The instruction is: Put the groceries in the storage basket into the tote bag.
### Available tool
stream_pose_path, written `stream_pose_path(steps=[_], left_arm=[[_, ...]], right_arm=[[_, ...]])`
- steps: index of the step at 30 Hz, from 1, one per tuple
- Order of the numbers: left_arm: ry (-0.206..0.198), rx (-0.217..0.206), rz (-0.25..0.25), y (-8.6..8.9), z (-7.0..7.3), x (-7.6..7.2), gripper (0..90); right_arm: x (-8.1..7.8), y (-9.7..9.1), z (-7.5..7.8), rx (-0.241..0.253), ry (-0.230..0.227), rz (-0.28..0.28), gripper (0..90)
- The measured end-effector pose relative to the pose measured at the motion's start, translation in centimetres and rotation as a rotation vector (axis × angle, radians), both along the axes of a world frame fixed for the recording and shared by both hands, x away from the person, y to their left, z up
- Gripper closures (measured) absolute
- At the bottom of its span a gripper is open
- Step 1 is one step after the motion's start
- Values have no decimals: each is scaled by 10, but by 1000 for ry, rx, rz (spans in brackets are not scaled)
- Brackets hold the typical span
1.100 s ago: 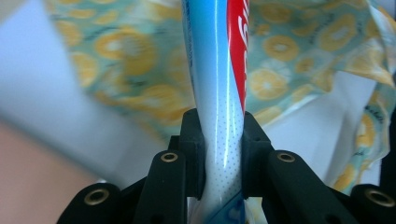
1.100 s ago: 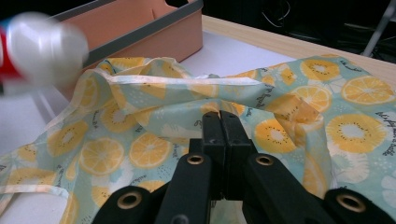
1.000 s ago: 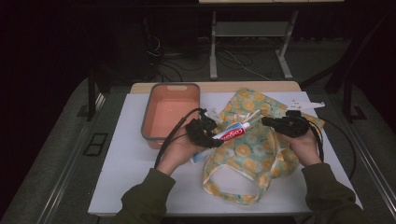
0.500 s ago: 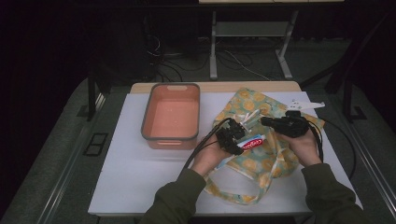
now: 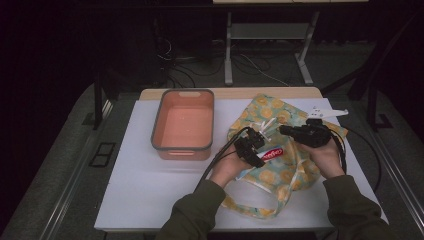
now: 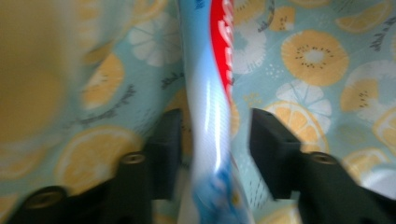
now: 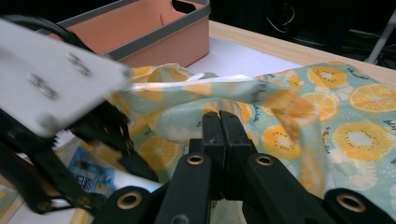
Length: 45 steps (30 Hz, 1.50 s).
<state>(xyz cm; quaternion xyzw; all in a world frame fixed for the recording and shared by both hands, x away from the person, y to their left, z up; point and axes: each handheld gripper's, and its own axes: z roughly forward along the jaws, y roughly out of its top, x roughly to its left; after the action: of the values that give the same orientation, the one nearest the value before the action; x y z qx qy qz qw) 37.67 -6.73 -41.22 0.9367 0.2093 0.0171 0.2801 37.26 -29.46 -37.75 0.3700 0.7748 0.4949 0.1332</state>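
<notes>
A red, white and blue toothpaste tube point(image 5: 272, 153) point(image 6: 210, 93) lies on the citrus-print cloth bag point(image 5: 280, 112) point(image 6: 317, 60) point(image 7: 355, 116) at mid-table. My left gripper point(image 5: 256, 146) point(image 6: 215, 126) is over it. Its jaws have just been opening and now stand apart on either side of the tube, with a gap at the right pad. My right gripper point(image 5: 292, 131) point(image 7: 219, 116) is shut on a fold of the bag's rim and holds it lifted. In the right gripper view the left gripper's grey plate point(image 7: 56, 88) is close on the left.
A salmon-pink bin point(image 5: 184, 122) point(image 7: 140, 32) with a grey rim stands left of the bag with nothing in it. A small white object point(image 5: 327, 112) lies at the back right. Black cables point(image 5: 220, 155) trail from the left gripper across the white table sheet point(image 5: 135, 190).
My left gripper carried the tube right and down onto the bag, then its jaws parted off the tube. The right gripper stayed where it was, still shut.
</notes>
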Motion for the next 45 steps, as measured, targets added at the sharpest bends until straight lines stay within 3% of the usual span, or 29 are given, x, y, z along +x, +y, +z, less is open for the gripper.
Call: stream_pose_path(steps=[3,6,11,15,22,27,38,39,40,41,42,45], left_arm=[[-36,25,8,16,3,-10,390],[-54,17,10,32,2,-18,369],[-49,11,17,47,-4,-29,345],[-45,51,7,49,-13,-33,342],[-16,41,33,51,-16,-30,397],[-27,55,28,47,-15,-30,418],[-11,54,23,17,-13,-13,435],[-28,45,33,14,-11,-11,441],[-52,-3,25,14,-4,-11,494],[-85,-46,25,14,3,-9,663],[-67,-53,34,13,8,-5,726],[-48,-44,41,7,7,2,744]], right_arm=[[0,0,-1,-1,1,-1,898],[0,0,0,-2,0,0,898],[0,2,-1,-7,5,-2,898],[0,2,-1,-6,5,-1,898],[1,2,-2,-6,5,0,898],[1,3,-2,-8,4,3,898],[1,3,-2,-8,3,5,898],[1,3,-2,-8,3,5,898],[1,3,-2,-8,3,5,899],[1,3,-2,-7,3,6,898],[1,3,-2,-8,3,6,898],[1,3,-1,-8,3,5,898]])
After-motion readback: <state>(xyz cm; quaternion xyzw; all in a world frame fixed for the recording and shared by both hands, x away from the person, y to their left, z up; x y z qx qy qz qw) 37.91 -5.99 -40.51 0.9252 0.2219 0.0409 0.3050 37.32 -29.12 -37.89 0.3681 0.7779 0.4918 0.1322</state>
